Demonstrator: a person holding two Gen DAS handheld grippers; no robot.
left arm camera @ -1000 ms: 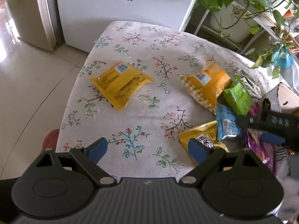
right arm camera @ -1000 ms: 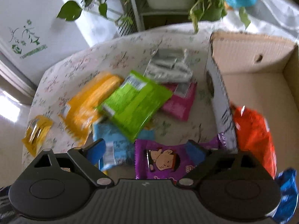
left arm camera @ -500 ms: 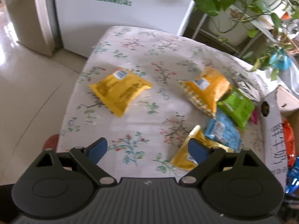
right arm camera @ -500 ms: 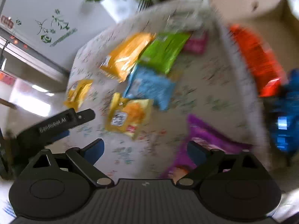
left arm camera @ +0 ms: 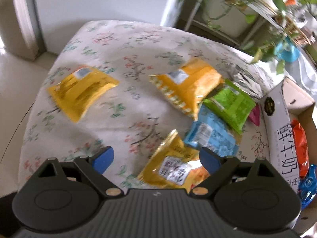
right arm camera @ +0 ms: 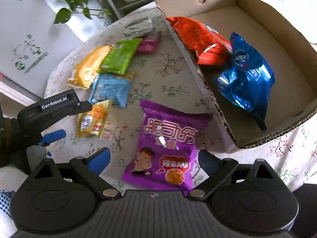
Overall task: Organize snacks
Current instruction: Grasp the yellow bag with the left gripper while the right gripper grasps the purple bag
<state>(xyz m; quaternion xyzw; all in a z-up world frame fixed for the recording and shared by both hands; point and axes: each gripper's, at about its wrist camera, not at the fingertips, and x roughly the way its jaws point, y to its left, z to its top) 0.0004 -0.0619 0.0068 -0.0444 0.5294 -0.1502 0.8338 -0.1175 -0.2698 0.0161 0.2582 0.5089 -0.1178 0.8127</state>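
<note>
Sitting inside the cardboard box (right arm camera: pixel 257 15) are an orange packet (right arm camera: pixel 200 39) and a blue packet (right arm camera: pixel 245 79). Several snacks, including a purple packet (right arm camera: pixel 166 144), remain on the floral tablecloth (left arm camera: pixel 126 119). Both the left gripper (left arm camera: pixel 156 158) and right gripper (right arm camera: pixel 152 158) hover spread and empty.

Ahead of you a floral tablecloth (left arm camera: pixel 138 45), beyond it a white appliance (left arm camera: pixel 103 2) with green print, leafy potted plants (left arm camera: pixel 223 4) on a rack, your pale tiled floor (left arm camera: pixel 13 75)
</note>
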